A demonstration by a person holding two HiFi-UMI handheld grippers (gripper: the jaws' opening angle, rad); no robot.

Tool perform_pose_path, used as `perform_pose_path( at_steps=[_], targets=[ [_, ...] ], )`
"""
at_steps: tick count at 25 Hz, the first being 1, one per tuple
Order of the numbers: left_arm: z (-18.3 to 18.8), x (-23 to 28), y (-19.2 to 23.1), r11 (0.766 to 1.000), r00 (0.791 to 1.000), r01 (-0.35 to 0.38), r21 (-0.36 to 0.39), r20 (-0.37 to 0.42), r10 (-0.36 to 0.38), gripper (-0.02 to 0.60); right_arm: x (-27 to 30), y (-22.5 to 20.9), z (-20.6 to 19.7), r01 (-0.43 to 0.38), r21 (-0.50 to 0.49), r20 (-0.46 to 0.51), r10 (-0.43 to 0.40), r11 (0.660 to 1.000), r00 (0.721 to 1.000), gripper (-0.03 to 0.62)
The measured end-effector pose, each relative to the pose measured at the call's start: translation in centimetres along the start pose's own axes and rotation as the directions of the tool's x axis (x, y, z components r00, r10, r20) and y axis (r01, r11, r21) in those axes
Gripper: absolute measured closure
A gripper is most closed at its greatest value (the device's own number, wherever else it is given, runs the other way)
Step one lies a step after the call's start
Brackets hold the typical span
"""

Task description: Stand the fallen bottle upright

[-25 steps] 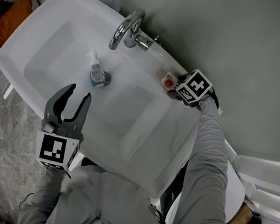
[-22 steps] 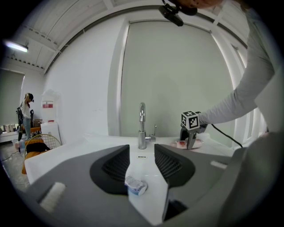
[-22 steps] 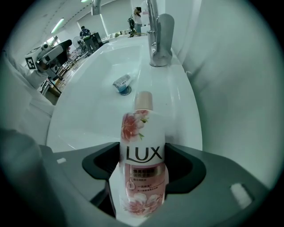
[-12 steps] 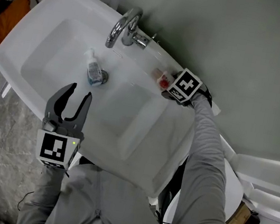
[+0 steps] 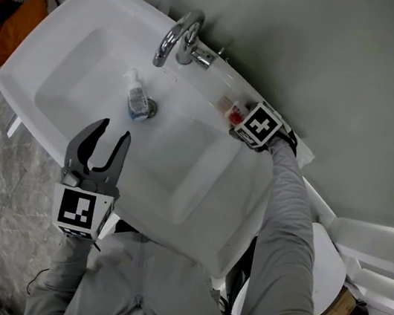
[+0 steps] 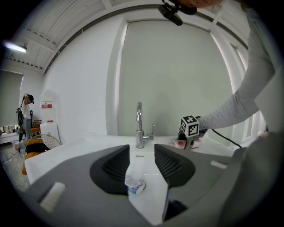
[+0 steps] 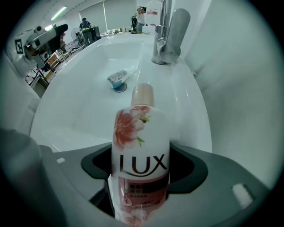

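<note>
Item 1: LUX bottle (image 7: 141, 133), clamped in right claw (image 7: 142, 162) on sink (image 5: 195, 213) ledge beside faucet (image 5: 179, 37); nudged slightly faucetward within 1 second, seemingly not yet upright. Item 2: left claw (image 5: 111, 130), spread, empty, unmoved. Item 3: small bottle (image 5: 137, 97), lying by drain.

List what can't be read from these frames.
1. LUX bottle base: right gripper view, cut off by bottom edge; contact with the sink unclear.
2. Same bottle, head view: mostly hidden behind the marker cube.
3. Small bottle in the basin: label too small, every view.
</note>
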State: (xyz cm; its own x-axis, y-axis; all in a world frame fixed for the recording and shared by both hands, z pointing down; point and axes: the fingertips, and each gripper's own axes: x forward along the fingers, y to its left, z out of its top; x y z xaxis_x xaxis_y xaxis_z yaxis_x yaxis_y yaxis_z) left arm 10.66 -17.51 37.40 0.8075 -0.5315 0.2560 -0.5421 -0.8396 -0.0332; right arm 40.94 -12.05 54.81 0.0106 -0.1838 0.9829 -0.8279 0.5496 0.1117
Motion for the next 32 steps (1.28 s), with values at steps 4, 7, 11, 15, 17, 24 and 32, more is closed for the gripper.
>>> perform_pose_path(
  at_steps=[4, 7, 11, 15, 17, 24, 32],
  targets=[
    [0.0, -0.4, 0.1, 1.000, 1.000, -0.002, 0.003, 0.010, 0.002, 0.399, -0.1, 0.7, -0.4, 0.029, 0.004, 0.012, -0.029, 1.000, 1.000, 0.258],
    [-0.3, -0.6, -0.1, 1.000, 1.000, 0.005, 0.006, 0.006, -0.005, 0.399, 0.0, 1.9, -1.4, 0.030, 0.032, 0.018, -0.031, 0.999, 0.999, 0.258],
    [0.5, -0.7, -1.1, 0.999, 0.999, 0.035, 0.000, -0.005, -0.035, 0.399, -1.3, 1.9, -1.3, 0.098, 0.097, 0.132, -0.111, 0.990, 0.985, 0.258],
    [0.9, -0.5, -1.8, 0.998, 0.998, 0.062, 0.026, 0.015, -0.063, 0.399, -3.8, 0.8, -1.5, 0.177, 0.226, 0.229, -0.229, 0.958, 0.946, 0.258],
    [0.7, -0.5, -2.0, 0.996, 0.997, 0.075, 0.042, 0.006, -0.075, 0.399, -5.0, 0.3, -2.0, 0.209, 0.300, 0.274, -0.294, 0.931, 0.916, 0.258],
    [1.3, -0.6, -2.8, 0.992, 0.994, 0.104, 0.070, 0.036, -0.107, 0.399, -9.7, 0.2, -4.2, 0.206, 0.586, 0.410, -0.505, 0.784, 0.760, 0.258],
    [1.9, -1.0, -3.6, 0.985, 0.987, 0.150, 0.090, 0.047, -0.154, 0.399, -13.9, 2.1, -5.1, 0.184, 0.746, 0.434, -0.677, 0.640, 0.594, 0.258]
  ],
)
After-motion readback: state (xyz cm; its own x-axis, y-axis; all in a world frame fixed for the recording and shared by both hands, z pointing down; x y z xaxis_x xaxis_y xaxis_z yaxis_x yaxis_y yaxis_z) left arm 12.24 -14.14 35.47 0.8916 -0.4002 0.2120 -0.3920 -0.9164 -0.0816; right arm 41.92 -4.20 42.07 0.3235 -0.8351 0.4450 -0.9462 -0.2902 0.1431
